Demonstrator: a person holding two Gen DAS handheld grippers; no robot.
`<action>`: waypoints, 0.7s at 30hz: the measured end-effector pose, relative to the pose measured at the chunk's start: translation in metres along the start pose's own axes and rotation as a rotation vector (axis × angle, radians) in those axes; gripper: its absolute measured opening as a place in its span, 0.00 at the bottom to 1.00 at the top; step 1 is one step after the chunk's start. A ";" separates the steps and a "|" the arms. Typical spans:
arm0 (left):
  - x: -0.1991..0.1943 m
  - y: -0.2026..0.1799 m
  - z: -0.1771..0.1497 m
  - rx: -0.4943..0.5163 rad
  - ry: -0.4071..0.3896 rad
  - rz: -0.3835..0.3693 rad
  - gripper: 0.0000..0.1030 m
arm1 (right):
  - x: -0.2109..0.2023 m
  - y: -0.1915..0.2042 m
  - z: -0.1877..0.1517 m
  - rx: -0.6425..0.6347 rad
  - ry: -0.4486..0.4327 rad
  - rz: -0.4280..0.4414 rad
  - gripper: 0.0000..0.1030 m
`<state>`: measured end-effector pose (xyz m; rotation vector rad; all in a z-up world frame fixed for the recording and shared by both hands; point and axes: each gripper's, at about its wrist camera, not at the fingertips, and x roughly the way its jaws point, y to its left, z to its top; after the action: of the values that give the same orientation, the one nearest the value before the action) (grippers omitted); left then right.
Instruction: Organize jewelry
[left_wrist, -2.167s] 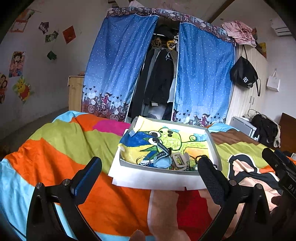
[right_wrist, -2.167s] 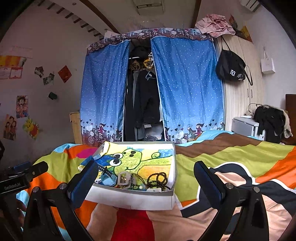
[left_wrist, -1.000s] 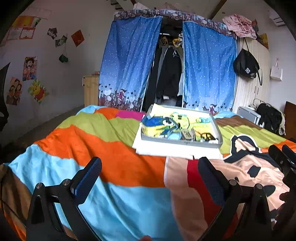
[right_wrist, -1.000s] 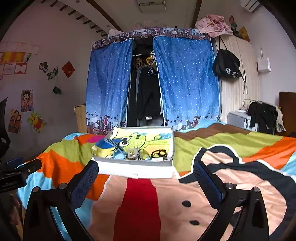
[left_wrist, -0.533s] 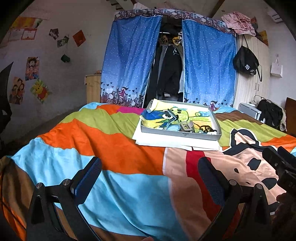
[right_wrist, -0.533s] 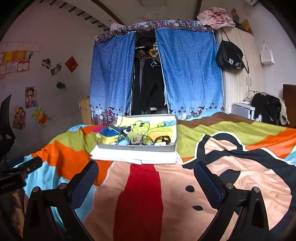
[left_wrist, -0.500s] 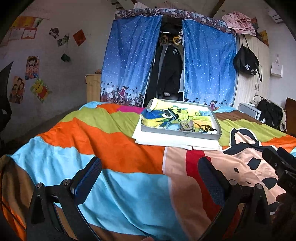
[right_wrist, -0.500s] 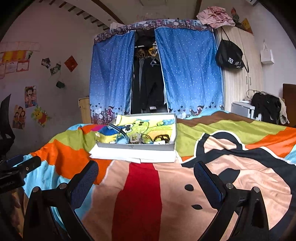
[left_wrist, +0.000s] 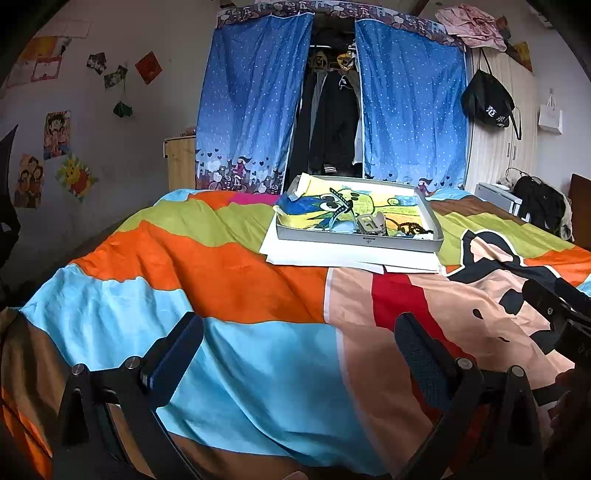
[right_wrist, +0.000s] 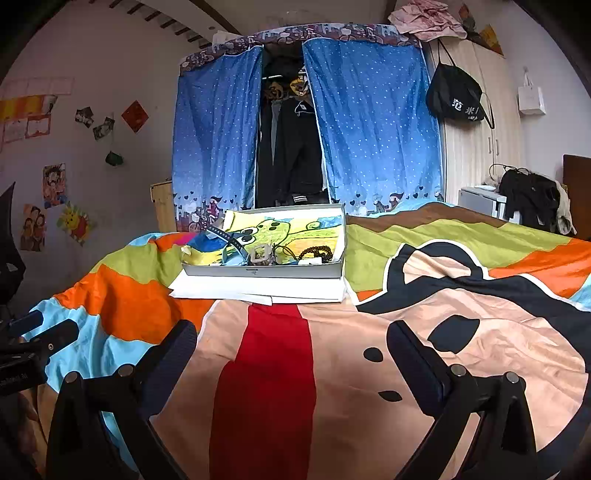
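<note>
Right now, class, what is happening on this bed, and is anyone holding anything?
Nothing is held. A person holds the left tool and the right tool low over the colourful striped bedspread, both open and empty. The shallow grey tray with a green cartoon lining sits farther up the bed on white paper sheets. Inside lie dark beaded bracelets, a watch strap and other pieces, untouched.

A home bedroom is showing here. A bed (left_wrist: 240, 280) is lying under a bright cartoon quilt, blue dotted curtains (right_wrist: 373, 125) are hanging open across a clothes closet (right_wrist: 291, 147), children's drawings (left_wrist: 55, 133) are sticking to the wall, and a black bag (right_wrist: 456, 96) is hanging on a pale wardrobe (right_wrist: 469, 155).
</note>
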<state>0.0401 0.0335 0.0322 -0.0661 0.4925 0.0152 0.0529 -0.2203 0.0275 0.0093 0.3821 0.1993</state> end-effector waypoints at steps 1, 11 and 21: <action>0.000 0.000 0.000 -0.002 0.003 -0.001 0.99 | 0.000 0.000 0.000 0.000 -0.001 0.000 1.00; -0.002 0.003 0.000 -0.006 0.005 -0.006 0.99 | -0.001 0.001 0.000 -0.003 -0.001 -0.002 1.00; -0.002 0.003 -0.001 -0.006 0.008 -0.014 0.99 | -0.002 0.001 0.002 -0.003 0.003 0.000 1.00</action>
<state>0.0379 0.0361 0.0325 -0.0759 0.4997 0.0028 0.0518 -0.2195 0.0302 0.0062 0.3847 0.1995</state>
